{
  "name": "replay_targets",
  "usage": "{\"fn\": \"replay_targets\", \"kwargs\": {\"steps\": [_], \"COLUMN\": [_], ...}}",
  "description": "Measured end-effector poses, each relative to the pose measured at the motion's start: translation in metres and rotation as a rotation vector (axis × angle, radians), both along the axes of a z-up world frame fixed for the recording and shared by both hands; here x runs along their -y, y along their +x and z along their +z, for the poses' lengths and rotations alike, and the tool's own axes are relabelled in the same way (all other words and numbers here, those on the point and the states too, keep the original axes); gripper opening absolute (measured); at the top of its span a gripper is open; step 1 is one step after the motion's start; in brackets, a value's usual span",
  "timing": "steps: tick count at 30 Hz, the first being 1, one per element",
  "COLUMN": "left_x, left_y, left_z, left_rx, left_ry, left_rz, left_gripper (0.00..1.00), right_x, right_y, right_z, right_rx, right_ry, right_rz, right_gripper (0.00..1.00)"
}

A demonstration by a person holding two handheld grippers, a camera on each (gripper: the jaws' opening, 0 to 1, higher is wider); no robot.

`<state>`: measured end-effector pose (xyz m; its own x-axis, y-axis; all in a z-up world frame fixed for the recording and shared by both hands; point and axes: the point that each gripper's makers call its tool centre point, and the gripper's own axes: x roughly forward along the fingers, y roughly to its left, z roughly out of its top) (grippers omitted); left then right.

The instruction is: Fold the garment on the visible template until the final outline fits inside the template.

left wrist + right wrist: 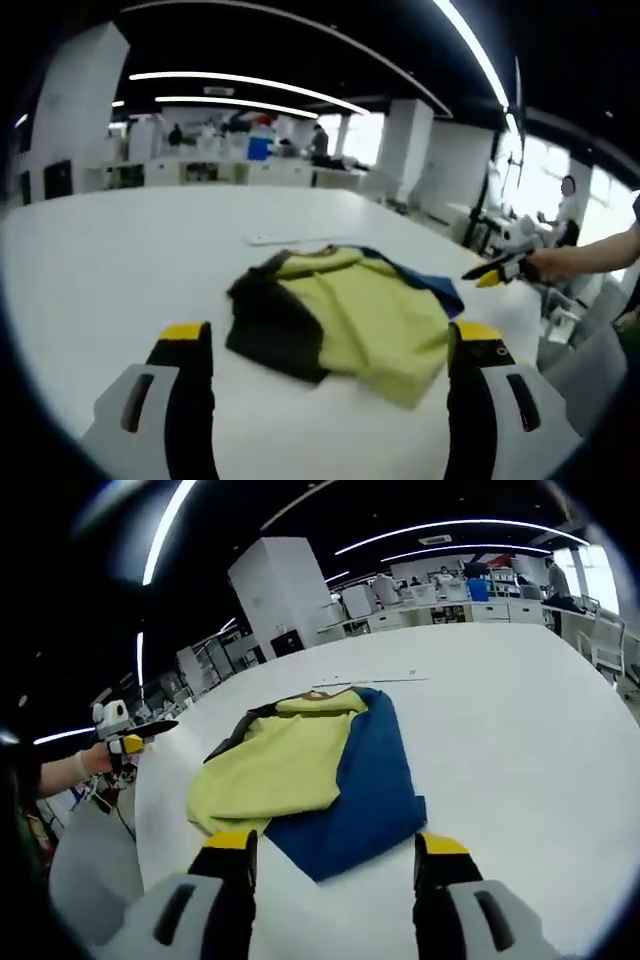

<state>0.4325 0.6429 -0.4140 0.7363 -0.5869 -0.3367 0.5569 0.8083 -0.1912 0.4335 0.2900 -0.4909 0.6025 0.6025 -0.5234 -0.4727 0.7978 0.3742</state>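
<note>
A garment lies crumpled on the white table (pixel 110 270). It has a yellow-green body (pixel 375 320), a dark sleeve (pixel 270 325) and a blue part (pixel 430 285). My left gripper (pixel 332 335) stands open just short of it, with nothing between the jaws. A hand holds the right gripper (pixel 497 270) beyond the garment's right side. In the right gripper view the yellow-green part (pixel 280 765) lies over the blue part (pixel 370 780). My right gripper (pixel 335 842) is open near the blue hem. The left gripper (pixel 132 742) hovers at the table's left edge.
A thin pale strip (pixel 290 238) (pixel 370 680) lies on the table just beyond the garment. The table's rim (pixel 140 810) curves close on the left. Desks, chairs (pixel 575 360) and people stand in the office behind.
</note>
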Motion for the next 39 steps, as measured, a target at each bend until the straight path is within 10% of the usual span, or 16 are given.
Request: {"fn": "replay_targets", "kwargs": {"steps": [9, 14, 23, 39], "left_x": [-0.003, -0.006, -0.009, -0.004], "left_y": [-0.006, -0.008, -0.010, -0.010], "left_z": [-0.004, -0.003, -0.006, -0.009], "left_rx": [-0.016, -0.015, -0.023, -0.029], "left_ry": [-0.001, -0.005, -0.007, -0.034], "left_rz": [0.015, 0.026, 0.038, 0.036], "left_gripper": [0.92, 0.91, 0.90, 0.87], "right_x": [0.007, 0.003, 0.003, -0.007], "right_y": [0.011, 0.014, 0.015, 0.050], "right_z": [-0.024, -0.023, -0.032, 0.049], "right_rx": [-0.063, -0.096, -0.093, 0.046], "right_ry": [0.000, 0.097, 0.052, 0.073], "right_rz": [-0.055, -0.107, -0.110, -0.060], "right_gripper": [0.54, 0.36, 0.05, 0.00]}}
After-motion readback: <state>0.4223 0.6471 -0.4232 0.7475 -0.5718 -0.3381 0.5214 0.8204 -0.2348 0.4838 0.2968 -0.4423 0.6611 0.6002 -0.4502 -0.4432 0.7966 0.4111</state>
